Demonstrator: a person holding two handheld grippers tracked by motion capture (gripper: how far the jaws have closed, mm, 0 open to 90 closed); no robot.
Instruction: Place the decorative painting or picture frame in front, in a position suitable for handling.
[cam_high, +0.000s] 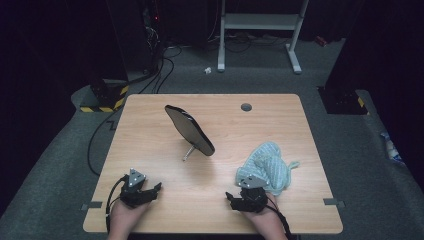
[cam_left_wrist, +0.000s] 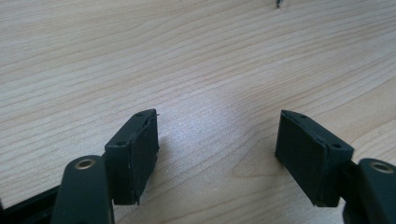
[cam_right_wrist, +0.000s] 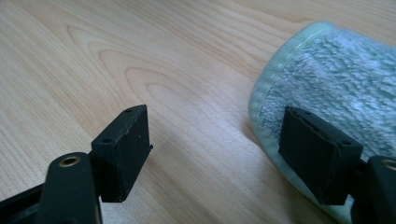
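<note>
Near the tabletop's (cam_high: 150, 150) front edge, both grippers low, fingers apart, nothing clamped. Left gripper (cam_left_wrist: 217, 140) over bare wood, open room ahead and to both sides. Right gripper (cam_right_wrist: 215, 144) at the pale green towel (cam_right_wrist: 327, 79): one finger (cam_right_wrist: 317, 158) over the towel's hemmed edge, touching or just above it, cannot tell which; the other finger (cam_right_wrist: 123, 149) over bare wood. Farther off, mid-tabletop, a tilted dark oval mirror (cam_high: 190, 130) on its thin stand. Crumpled towel (cam_high: 267, 165) near the right edge, partly hidden behind the right gripper (cam_high: 247, 197).
</note>
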